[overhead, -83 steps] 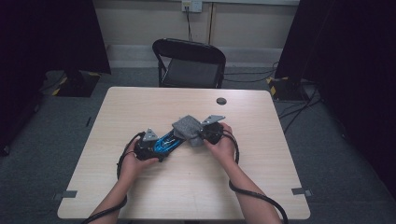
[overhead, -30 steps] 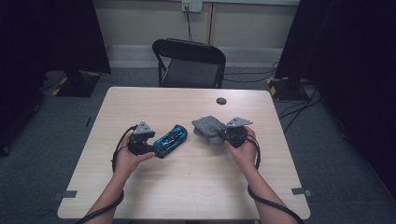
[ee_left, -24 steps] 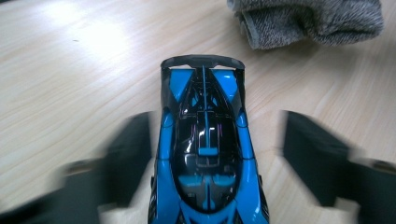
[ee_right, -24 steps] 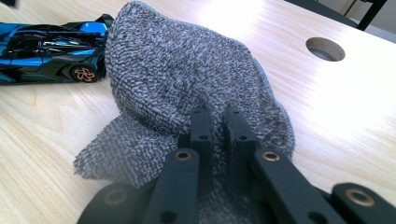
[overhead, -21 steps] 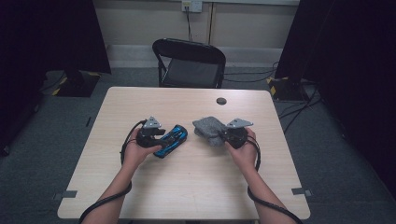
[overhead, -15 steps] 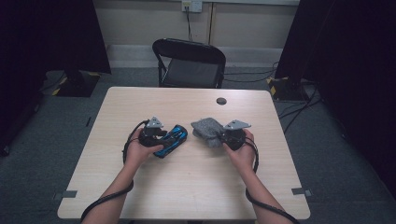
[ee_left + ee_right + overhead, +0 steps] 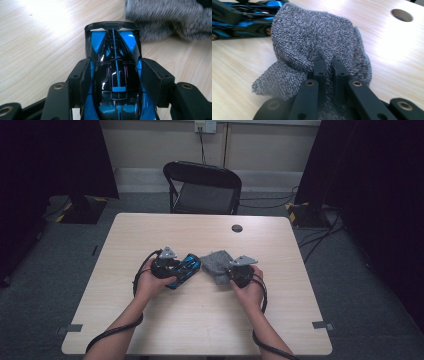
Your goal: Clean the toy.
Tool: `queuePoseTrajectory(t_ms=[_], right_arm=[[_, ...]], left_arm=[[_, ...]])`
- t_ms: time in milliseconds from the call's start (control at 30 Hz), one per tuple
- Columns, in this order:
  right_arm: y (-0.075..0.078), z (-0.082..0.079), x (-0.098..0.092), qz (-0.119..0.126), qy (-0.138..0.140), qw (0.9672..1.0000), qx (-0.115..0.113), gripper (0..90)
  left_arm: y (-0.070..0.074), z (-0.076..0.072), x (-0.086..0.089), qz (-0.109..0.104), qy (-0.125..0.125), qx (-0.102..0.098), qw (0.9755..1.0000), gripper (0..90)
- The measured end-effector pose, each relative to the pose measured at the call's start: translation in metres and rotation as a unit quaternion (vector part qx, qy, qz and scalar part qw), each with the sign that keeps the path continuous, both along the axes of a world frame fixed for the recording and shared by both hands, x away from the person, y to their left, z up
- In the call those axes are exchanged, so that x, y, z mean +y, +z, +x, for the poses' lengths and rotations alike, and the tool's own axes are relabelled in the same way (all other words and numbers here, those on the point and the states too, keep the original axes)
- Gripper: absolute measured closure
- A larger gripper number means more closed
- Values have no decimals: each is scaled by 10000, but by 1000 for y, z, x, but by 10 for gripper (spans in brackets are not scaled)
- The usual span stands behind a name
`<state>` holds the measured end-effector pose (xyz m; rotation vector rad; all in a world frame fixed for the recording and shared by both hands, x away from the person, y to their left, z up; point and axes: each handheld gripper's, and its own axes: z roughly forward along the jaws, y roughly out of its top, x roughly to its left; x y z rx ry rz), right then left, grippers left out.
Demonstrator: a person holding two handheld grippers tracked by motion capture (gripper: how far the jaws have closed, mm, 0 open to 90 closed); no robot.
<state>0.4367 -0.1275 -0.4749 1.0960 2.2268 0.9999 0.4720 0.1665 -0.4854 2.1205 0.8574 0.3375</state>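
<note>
Near the middle of the table (image 7: 150,235), well back from its near edge, the left gripper (image 7: 113,72) has its jaws clamped on the flanks of the blue and black toy car (image 7: 115,75) (nose pointing away, toward the cloth). The right gripper (image 7: 327,65) pinches a fold of the grey cloth (image 7: 317,37) between nearly closed jaws, the cloth lying just beside the car.

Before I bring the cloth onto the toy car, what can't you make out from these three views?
- Toy car: its near end is cut off by the left gripper view's bottom edge; the jaws cover its flanks, so the wheels are hidden.
- Grey cloth: its underside is hidden, and the right gripper pinches folds that bury the jaw tips.
- High view: the gap between car and cloth is too small to judge.
</note>
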Motion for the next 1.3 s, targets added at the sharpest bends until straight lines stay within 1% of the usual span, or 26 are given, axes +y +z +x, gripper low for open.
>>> queuePoseTrajectory(t_ms=[100,200,367,400,567,633,800,867,933,1000,1033,1067,1100,1267,1300], right_arm=[[-2,-5,12,-95,67,9999,50,840],[-6,-12,24,-201,224,9995,77,840],[-10,-21,34,-125,463,9987,145,840],[-10,-23,36,-125,502,9985,158,840],[-9,-29,45,-77,689,9973,226,841],[-9,-31,49,-13,748,9968,267,840],[-10,-34,55,37,859,9959,295,841],[-11,-37,60,96,954,9948,332,841],[-11,-39,64,93,1015,9942,353,842],[-11,-40,68,139,1098,9931,384,842],[-11,-40,68,139,1098,9931,384,842],[-11,-41,70,149,1150,9925,396,842],[-11,-43,75,165,1258,9911,405,841],[-11,-47,82,231,1423,9884,481,842],[-11,-48,83,227,1468,9878,462,842]], left_arm=[[1,0,-1,46,-25,-5,10000,423],[0,0,0,-21,2,13,10000,425],[0,0,1,-62,-4,15,10000,426],[0,0,1,-52,7,-15,10000,426],[-1,0,2,-116,30,-1,9999,426],[-2,0,2,-125,19,-2,9999,425],[-2,-1,3,-146,26,-30,9999,426],[-2,-1,3,-152,26,-31,9999,426],[-2,-1,3,-150,22,-31,9999,425],[-2,-1,3,-156,12,-24,9999,426],[-2,-1,3,-156,12,-24,9999,426],[-2,-1,3,-157,7,-21,9999,426],[-2,-1,3,-171,5,-17,9999,426],[-3,-1,4,-182,0,-17,9998,426],[-3,-1,4,-200,13,-6,9998,427]])
